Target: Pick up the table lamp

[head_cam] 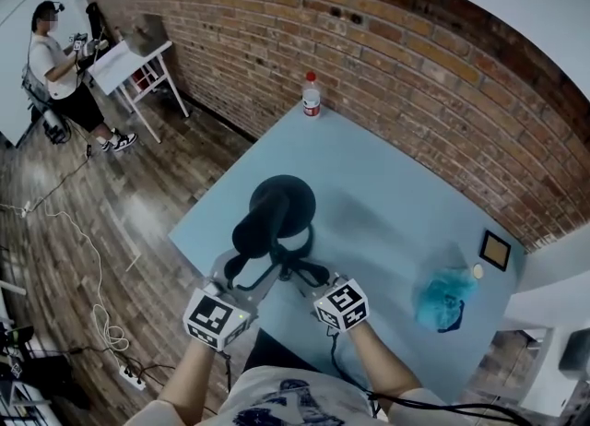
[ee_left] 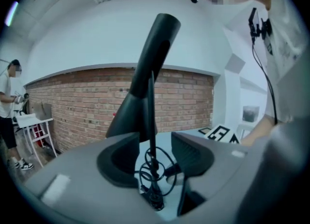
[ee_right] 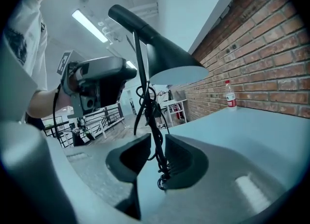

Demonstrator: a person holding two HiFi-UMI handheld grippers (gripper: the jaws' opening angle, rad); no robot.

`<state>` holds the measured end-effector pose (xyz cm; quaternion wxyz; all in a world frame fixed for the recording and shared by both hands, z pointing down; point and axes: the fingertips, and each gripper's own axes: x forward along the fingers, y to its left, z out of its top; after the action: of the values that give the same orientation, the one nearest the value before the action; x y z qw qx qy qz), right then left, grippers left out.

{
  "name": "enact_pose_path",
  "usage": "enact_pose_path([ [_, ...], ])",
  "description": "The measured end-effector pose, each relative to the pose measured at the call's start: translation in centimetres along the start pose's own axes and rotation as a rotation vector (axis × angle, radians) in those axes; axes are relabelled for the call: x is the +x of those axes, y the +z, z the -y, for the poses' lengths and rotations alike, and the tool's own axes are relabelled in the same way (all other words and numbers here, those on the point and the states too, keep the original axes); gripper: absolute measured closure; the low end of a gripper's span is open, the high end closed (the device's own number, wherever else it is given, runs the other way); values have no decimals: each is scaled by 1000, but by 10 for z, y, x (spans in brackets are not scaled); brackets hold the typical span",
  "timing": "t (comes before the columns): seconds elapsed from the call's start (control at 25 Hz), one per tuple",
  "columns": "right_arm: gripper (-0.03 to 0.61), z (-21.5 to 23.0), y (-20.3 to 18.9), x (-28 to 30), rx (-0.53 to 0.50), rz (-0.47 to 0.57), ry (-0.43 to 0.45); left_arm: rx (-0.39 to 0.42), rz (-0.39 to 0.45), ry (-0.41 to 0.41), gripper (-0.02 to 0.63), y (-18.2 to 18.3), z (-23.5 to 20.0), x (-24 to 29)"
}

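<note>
A black table lamp (head_cam: 275, 212) stands on the light blue table (head_cam: 387, 184), its cone shade (ee_right: 169, 63) tilted over a thin stem (ee_left: 151, 116) with a black cord (ee_right: 151, 103) wound round it. Both grippers sit at the near side of the lamp, low on the stem. My left gripper (head_cam: 244, 272) (ee_left: 156, 155) is open: the stem runs up between its jaws with a gap on each side. My right gripper (head_cam: 312, 278) (ee_right: 156, 157) is open too, with the corded stem in the narrow slot between its jaws and a sliver of space showing.
A water bottle (head_cam: 312, 95) (ee_right: 231, 95) stands at the table's far edge by the brick wall. A blue crumpled bag (head_cam: 442, 297) and a small framed square (head_cam: 495, 250) lie at the right. A person (head_cam: 60, 65) stands by a white table (head_cam: 129, 60); cables (head_cam: 92, 267) trail on the floor.
</note>
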<state>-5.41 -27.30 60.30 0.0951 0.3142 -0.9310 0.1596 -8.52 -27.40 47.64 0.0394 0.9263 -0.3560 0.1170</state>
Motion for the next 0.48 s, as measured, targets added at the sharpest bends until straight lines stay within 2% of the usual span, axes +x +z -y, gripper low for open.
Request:
enact_pose_path([
  [0.04, 473, -1, -2, 4, 3, -5, 8, 5, 3, -19, 432, 4, 1, 1],
  [0.12, 463, -1, -4, 11, 5, -12, 10, 15, 10, -42, 380, 10, 2, 4],
  [0.48, 463, 1, -16, 31, 8, -28, 41, 35, 39, -34, 380, 23, -7, 11],
])
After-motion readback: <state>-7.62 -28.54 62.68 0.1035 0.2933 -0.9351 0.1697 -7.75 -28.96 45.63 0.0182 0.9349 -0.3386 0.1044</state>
